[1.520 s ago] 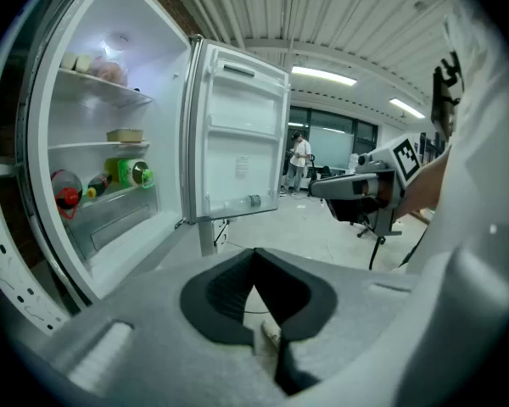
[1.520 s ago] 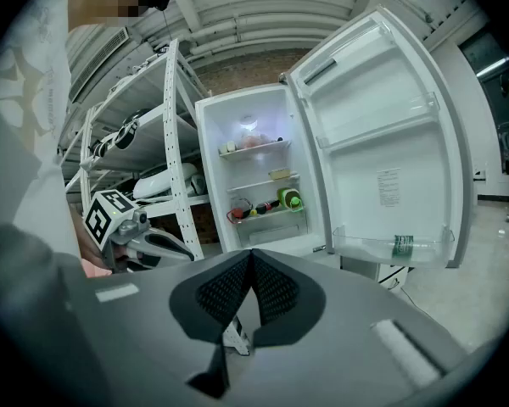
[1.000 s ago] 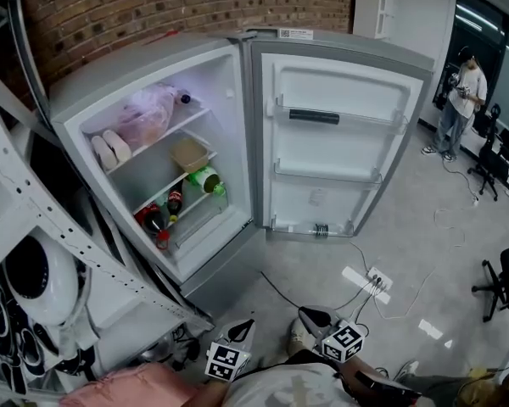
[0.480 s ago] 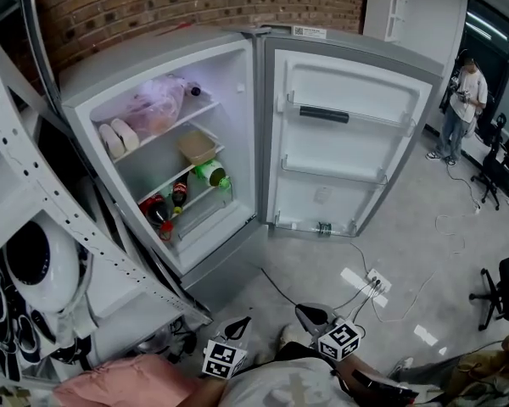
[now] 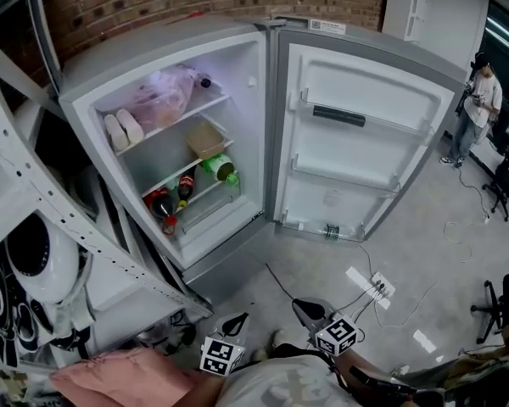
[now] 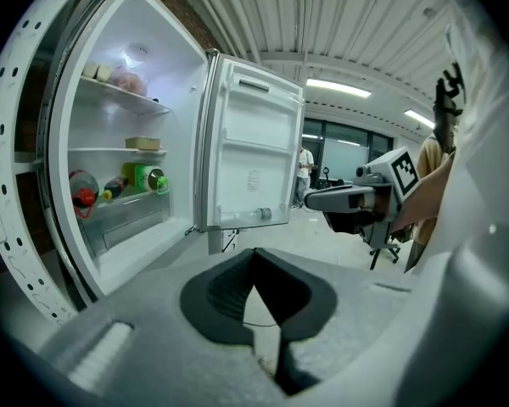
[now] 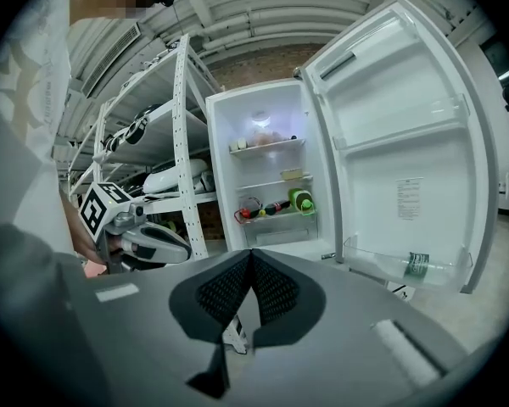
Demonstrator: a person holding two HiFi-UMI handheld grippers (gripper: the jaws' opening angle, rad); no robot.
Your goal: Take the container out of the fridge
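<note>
- The fridge (image 5: 165, 75) stands with its door (image 5: 365, 142) swung wide open, so the opening step is judged done. The approach to the container is taken to be the step in hand.
- The container (image 5: 205, 140), a flat tan box, is found on the middle shelf inside the fridge. A green bottle (image 5: 220, 168) and dark bottles (image 5: 159, 202) are laid on the shelf below it. A pink bag (image 5: 165, 96) is kept on the top shelf above it.
- The left gripper (image 5: 240, 320) is held low, close to the person's body and well apart from the fridge. Its jaws are closed tip to tip, with nothing between them.
- The right gripper (image 5: 300, 306) is held just beside it at about the same height. Its jaws are likewise pressed together and empty.
- The container is not yet touched by either gripper.
- For the next move, a gripper would need to be carried forward and up to the middle shelf. Its jaws would have to be spread wide enough to take the box by a rim or side, and the bottles below should not be knocked on the way in.
- A clear bottle (image 5: 329, 230) is seen lying in the door's bottom bin, judged out of the way of the reach.
</note>
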